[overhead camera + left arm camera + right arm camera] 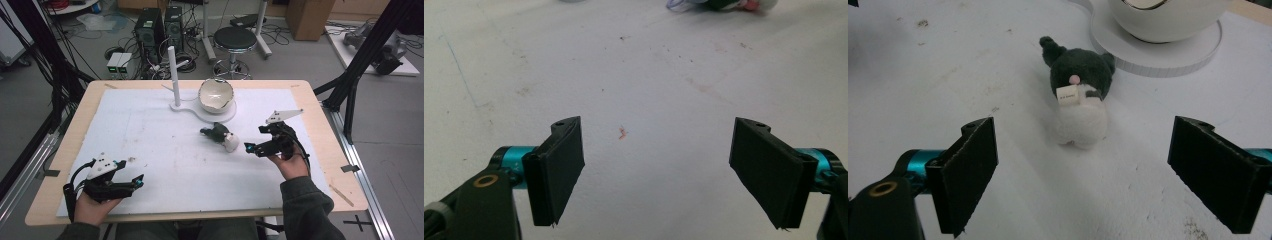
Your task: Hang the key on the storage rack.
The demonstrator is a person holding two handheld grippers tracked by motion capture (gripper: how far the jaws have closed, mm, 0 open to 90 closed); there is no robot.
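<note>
Ahead of the right gripper, beyond its spread fingers and untouched, a small plush toy lies on the white mat. Farther behind stands a white bowl. Left gripper gapes over bare mat.

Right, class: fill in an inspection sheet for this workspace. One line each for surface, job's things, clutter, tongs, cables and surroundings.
Surface: white sheet over a wooden table, lightly stained.
Job's things: dark and white plush toy lying mid-table; white bowl on a white base with an upright post.
Clutter: nothing seen.
Tongs: left tongs open over bare sheet; right tongs open, aimed at the toy, apart from it.
Cables: one trails from each tool.
Surroundings: stool, computer towers, floor cables, black frame.
</note>
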